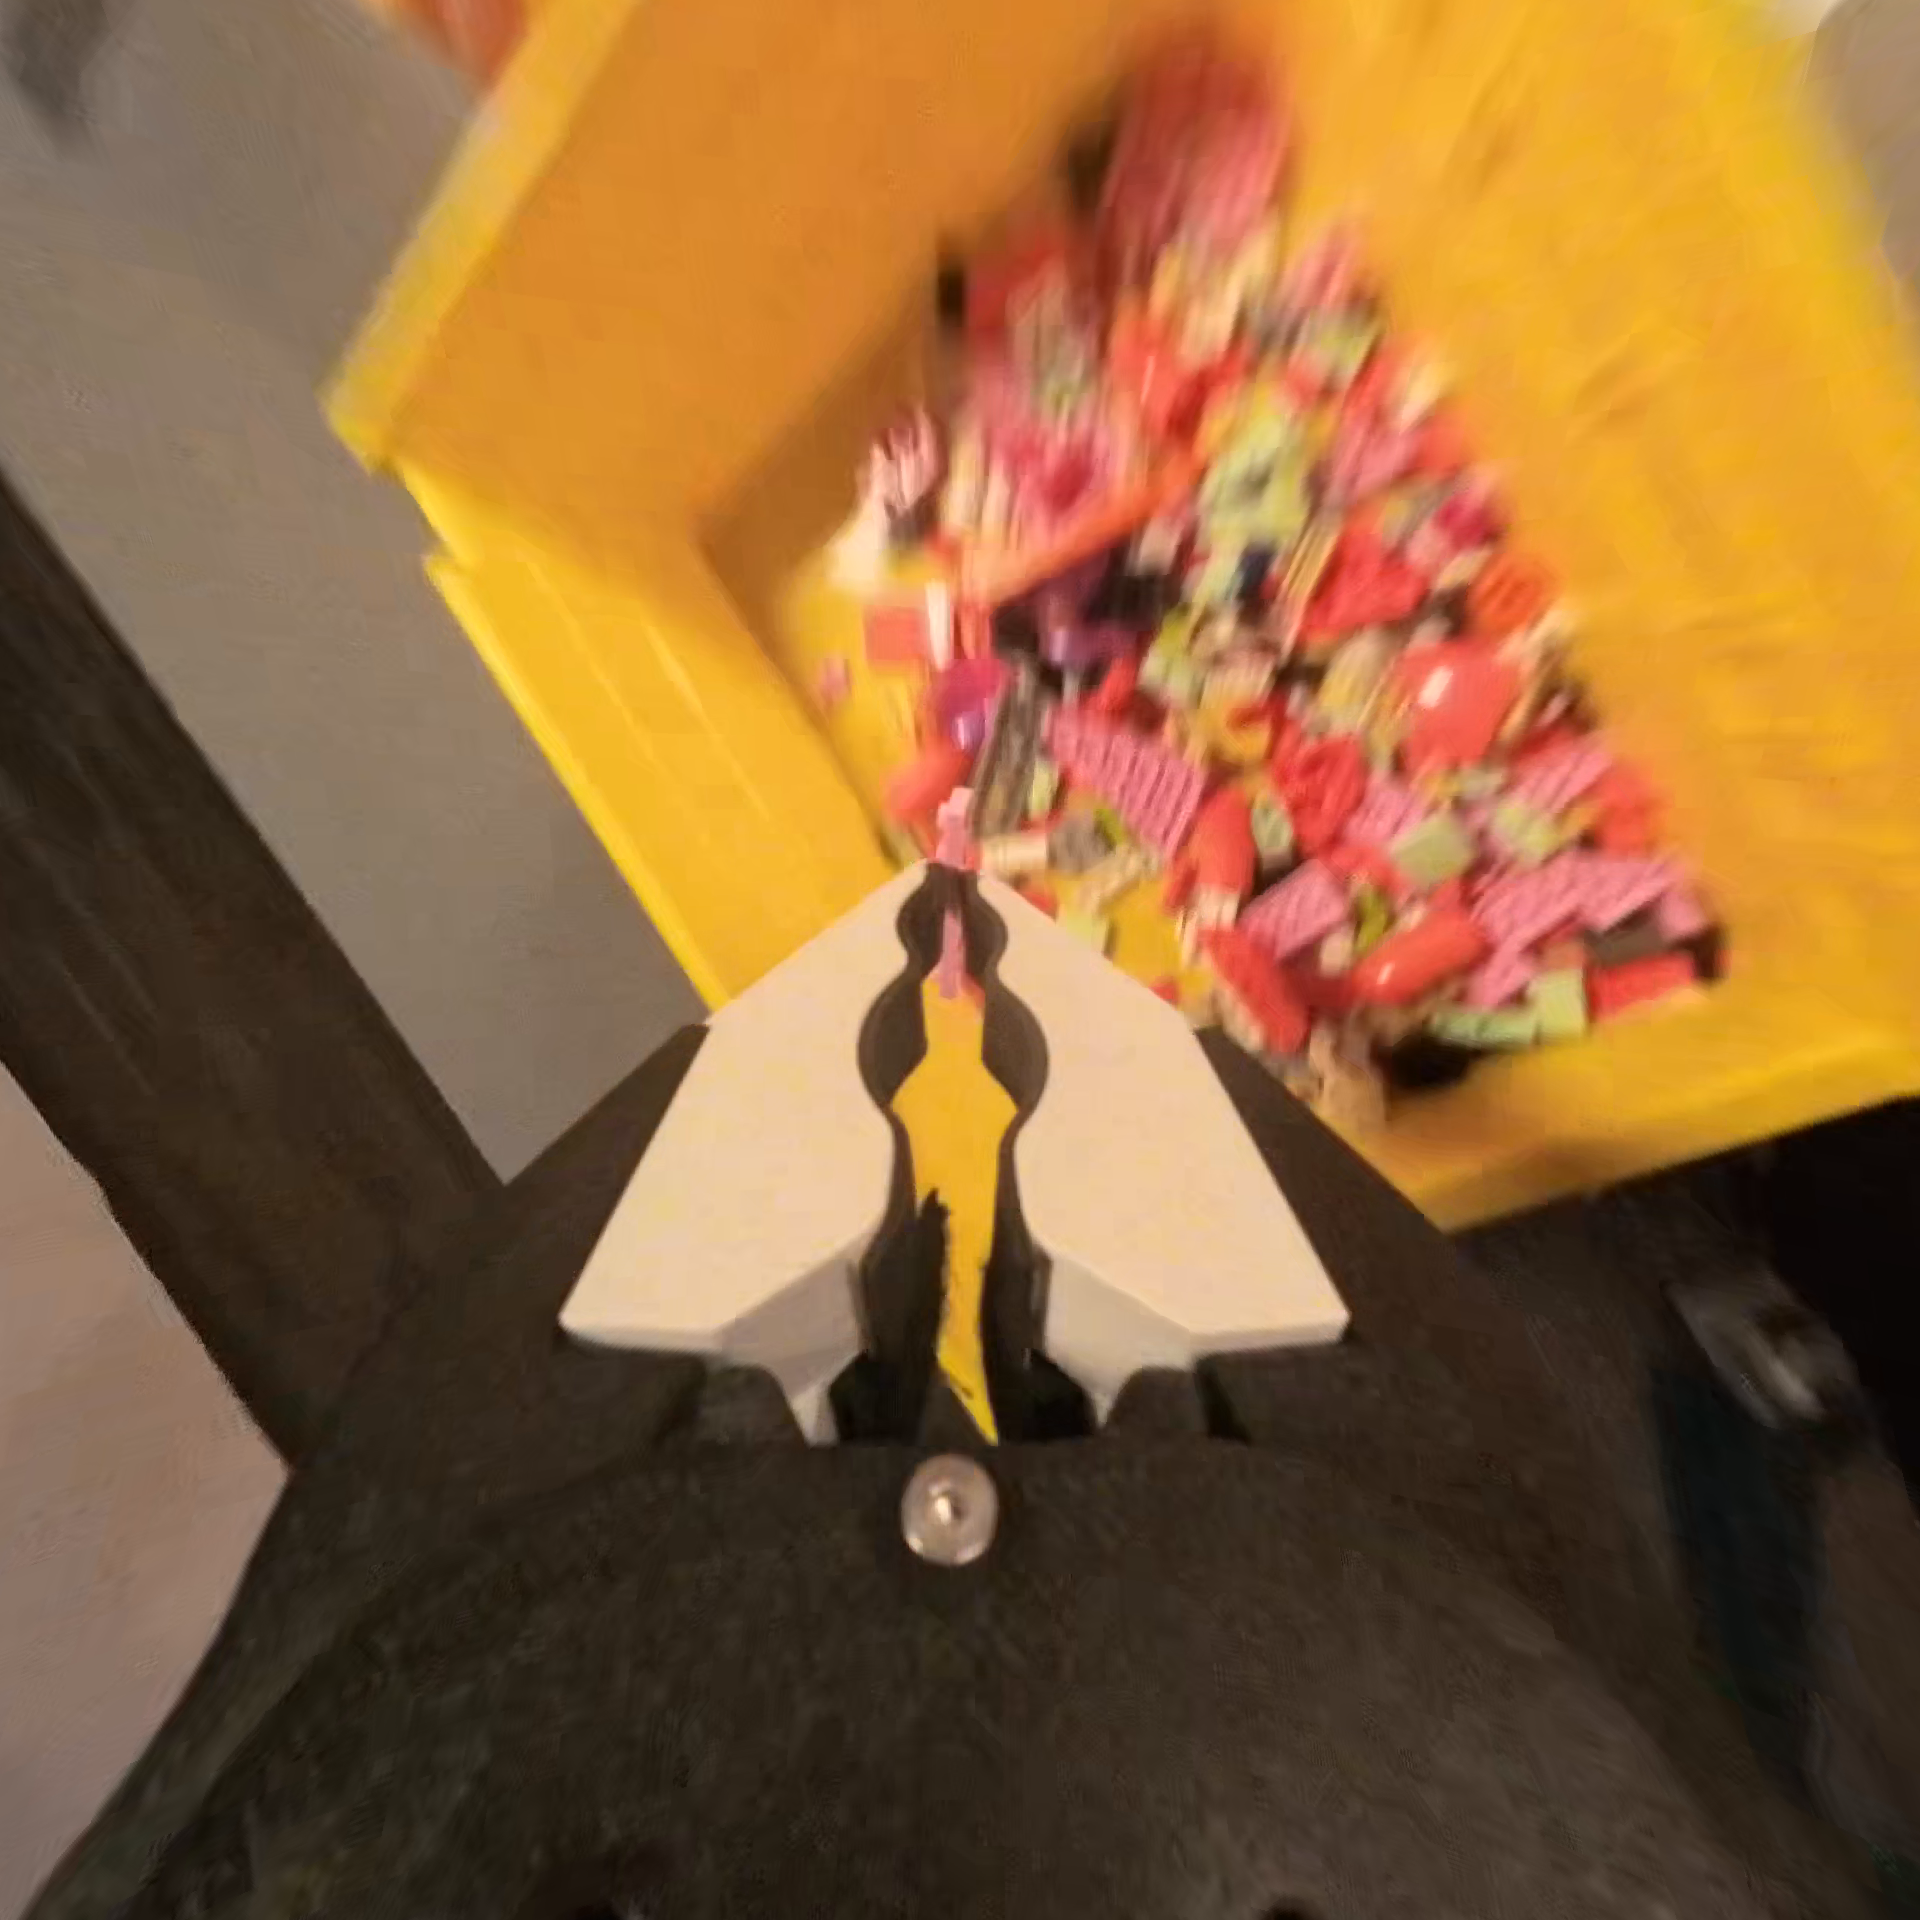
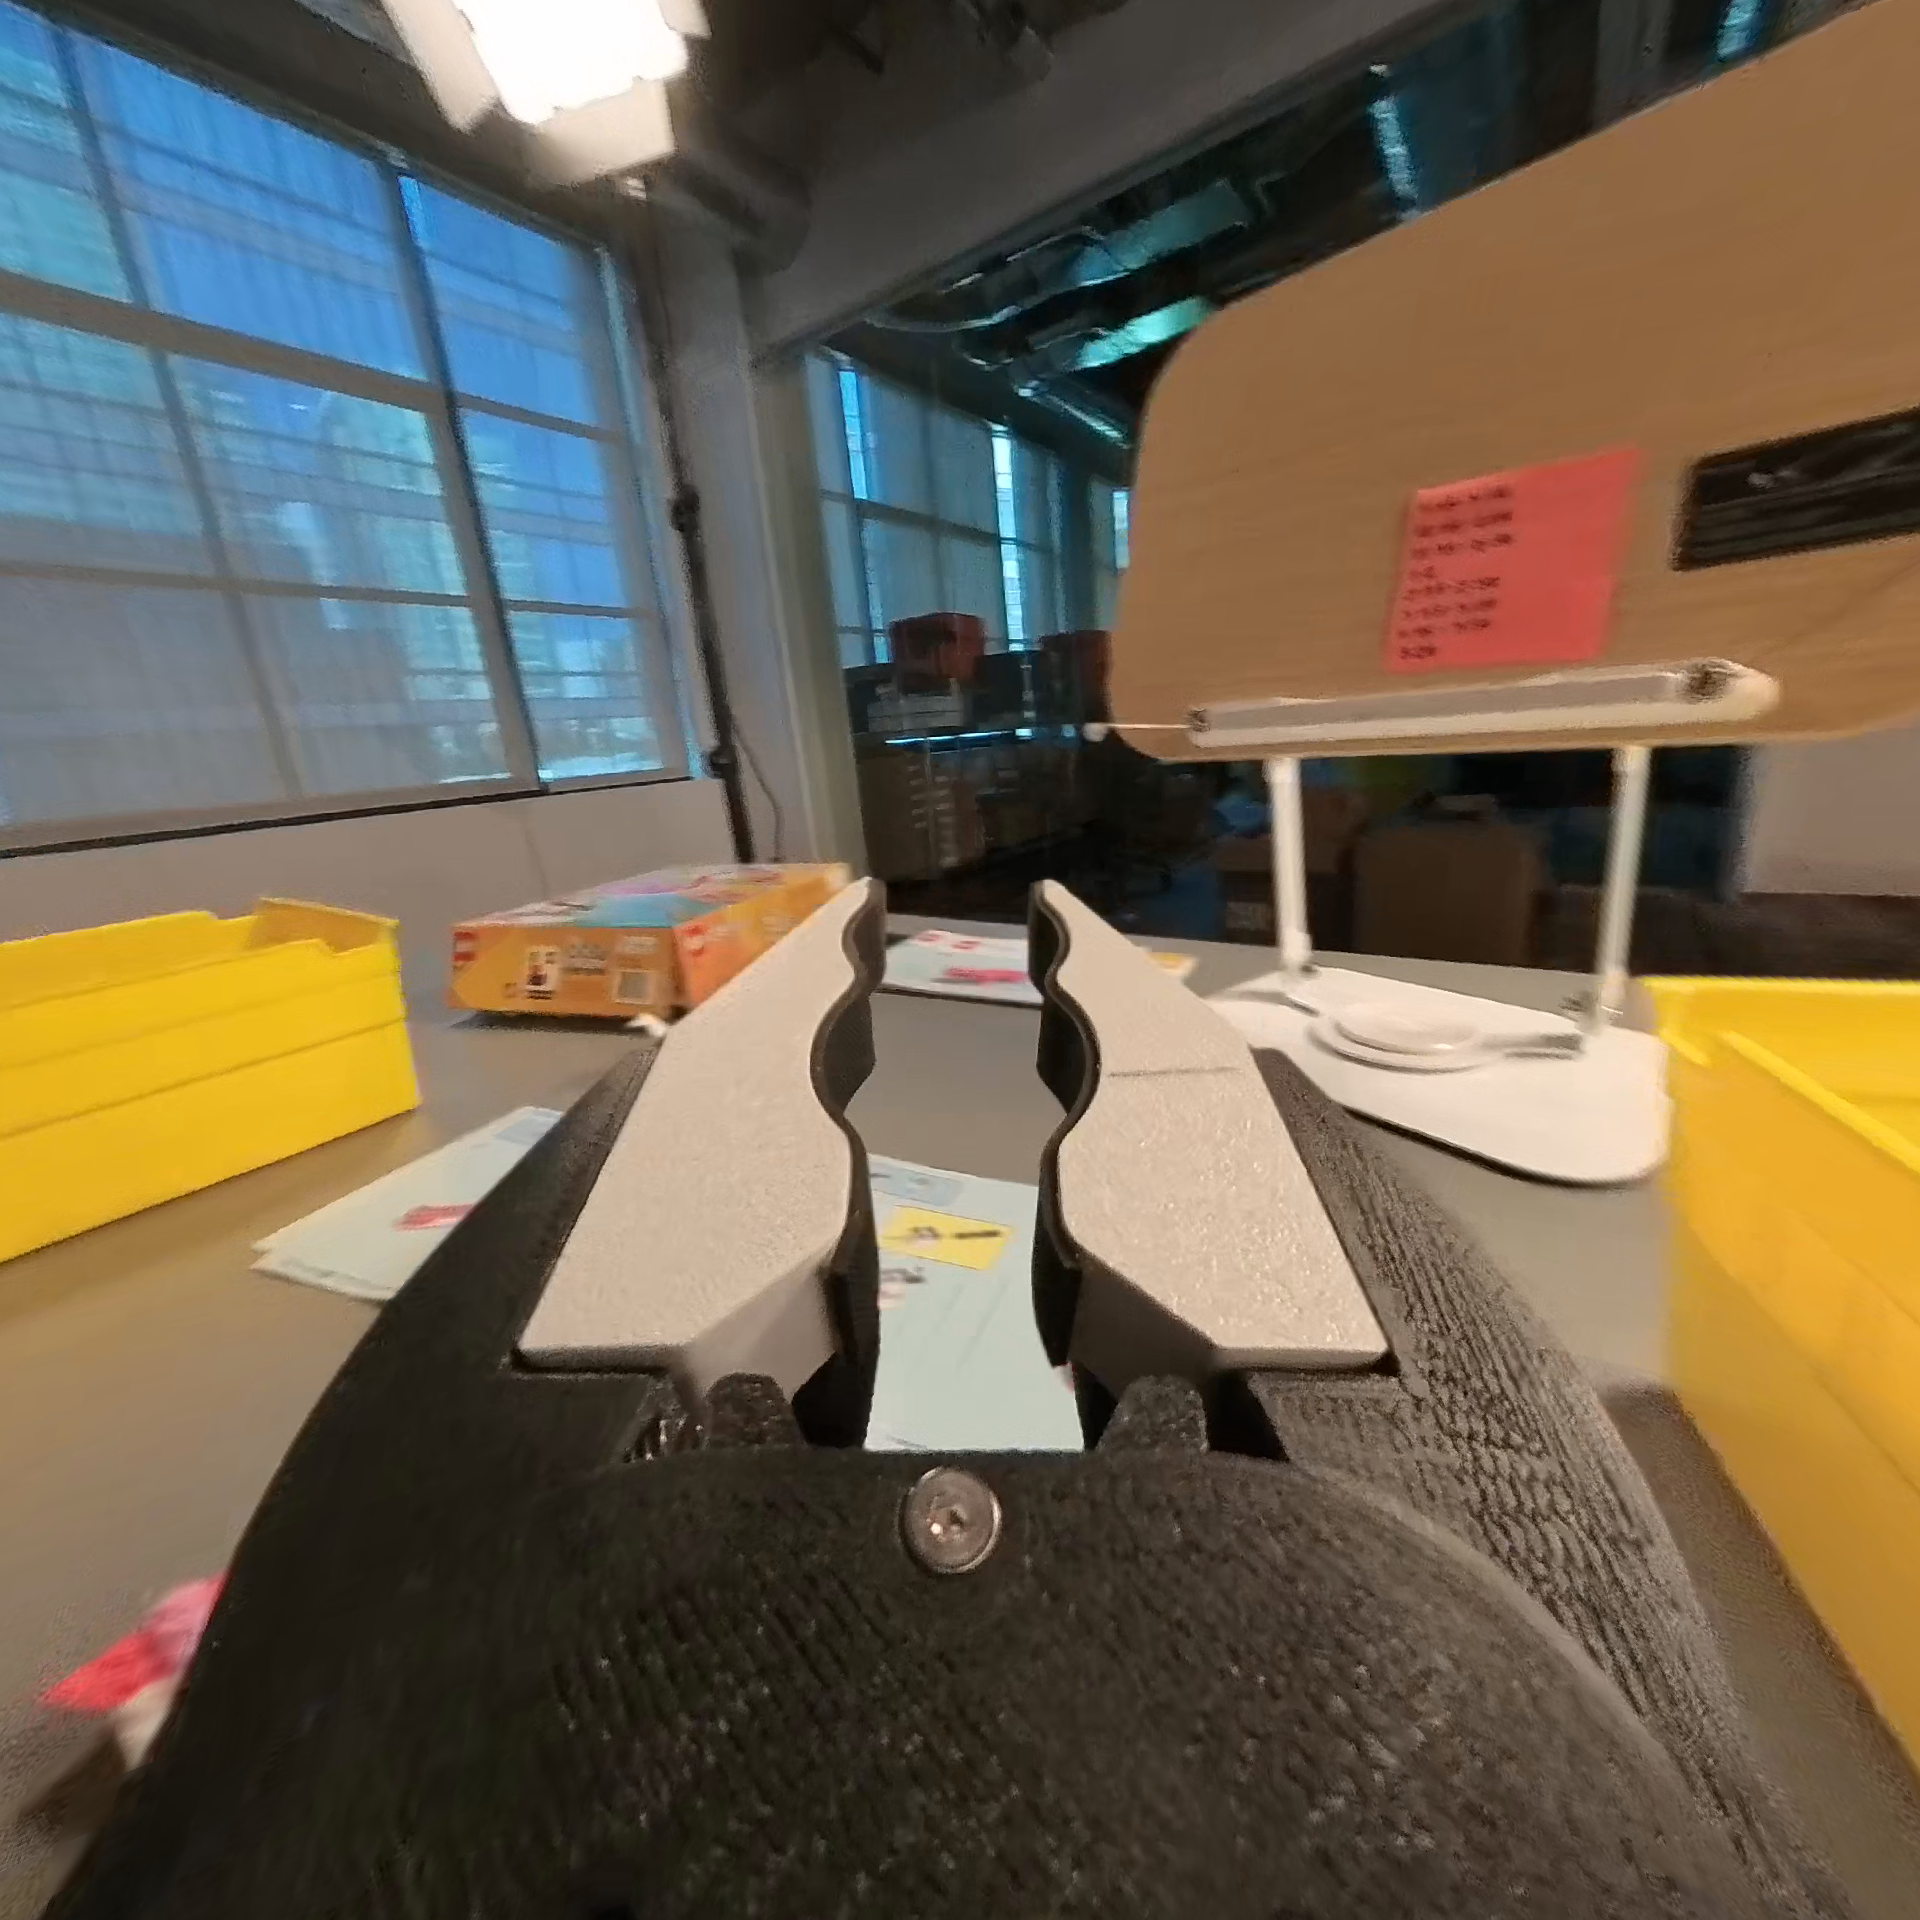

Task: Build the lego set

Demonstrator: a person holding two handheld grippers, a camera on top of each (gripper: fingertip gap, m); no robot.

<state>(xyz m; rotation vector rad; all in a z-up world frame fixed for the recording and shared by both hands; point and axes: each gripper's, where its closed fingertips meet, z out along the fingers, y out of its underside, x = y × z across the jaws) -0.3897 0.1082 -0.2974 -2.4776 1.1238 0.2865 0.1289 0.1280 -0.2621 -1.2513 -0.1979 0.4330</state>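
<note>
In the left wrist view, my left gripper [image 1: 953,878] is shut on a thin pink Lego piece [image 1: 954,831]. The piece stands on edge between the pads and sticks out past the tips. It hangs over the near corner of a yellow bin [image 1: 623,312] that holds a blurred pile of red, pink and green Lego pieces [image 1: 1299,675]. In the right wrist view, my right gripper [image 2: 956,904] is open and empty, held above the grey table [image 2: 499,1060] over a light-blue instruction sheet [image 2: 956,1309].
A yellow tray [image 2: 187,1060] sits at the left and another yellow bin [image 2: 1808,1195] at the right. An orange Lego box [image 2: 623,945] and a second sheet [image 2: 966,966] lie farther back. A wooden board on a white stand [image 2: 1507,416] rises at the right. Spacing between my two grippers at the tips: around 50 centimeters.
</note>
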